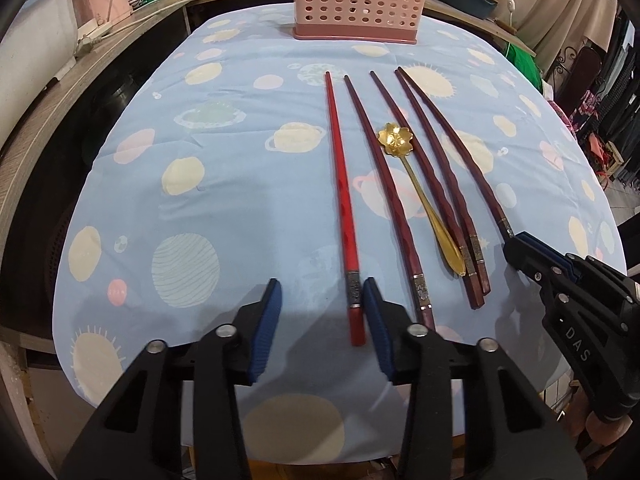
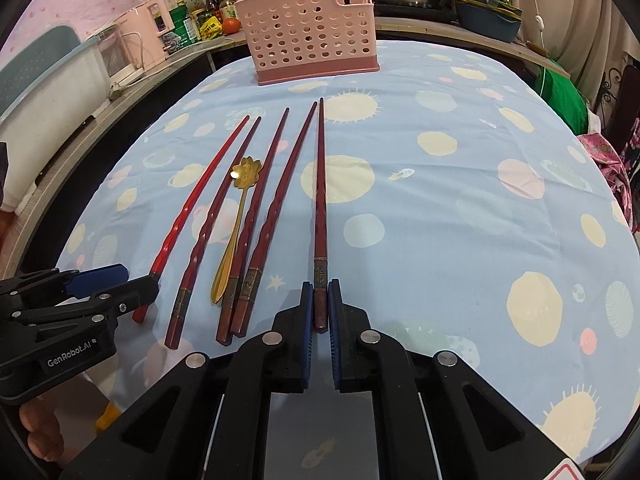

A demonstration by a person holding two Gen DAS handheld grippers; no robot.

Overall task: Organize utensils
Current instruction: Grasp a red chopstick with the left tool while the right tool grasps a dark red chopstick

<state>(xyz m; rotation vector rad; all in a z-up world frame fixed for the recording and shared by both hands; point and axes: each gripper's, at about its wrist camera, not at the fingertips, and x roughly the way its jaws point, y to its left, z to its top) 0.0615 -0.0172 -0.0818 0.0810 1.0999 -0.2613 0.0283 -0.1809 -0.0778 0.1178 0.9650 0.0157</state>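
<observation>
Left wrist view: the left hand-held gripper (image 1: 322, 304) sits at the bottom middle, with its jaws wide apart. The red chopstick (image 1: 340, 184) runs up the middle of the frame. Its thick end lies just inside the right blue pad, so the grip is off to one side. Slide a little to the right first, so the stick sits in the middle of the gap, then squeeze slowly. To the right lie four dark chopsticks and a gold spoon (image 1: 416, 184). The right hand-held gripper (image 1: 516, 246) is at the right edge, at the end of the far right chopstick (image 1: 452, 140). The pink basket (image 1: 356, 0) stands at the top middle, well apart from the sticks. All of this rests on the desk (image 1: 240, 160), which has a blue cloth.

Right wrist view: the right hand-held gripper (image 2: 319, 308) is at the bottom middle. Its jaws are nearly together on both sides of the far right chopstick (image 2: 320, 200). I cannot tell if the pads press it yet. Hold it near the thick end and lift it level, so the thin tip does not drag on the cloth. The left hand-held gripper (image 2: 132, 280) is at the lower left, by the red chopstick (image 2: 196, 200). The spoon (image 2: 236, 216) lies touching a dark stick, so lift gently and do not bump it. The basket (image 2: 312, 28) waits at the top middle. I think the sticks should go in there, tips down.
</observation>
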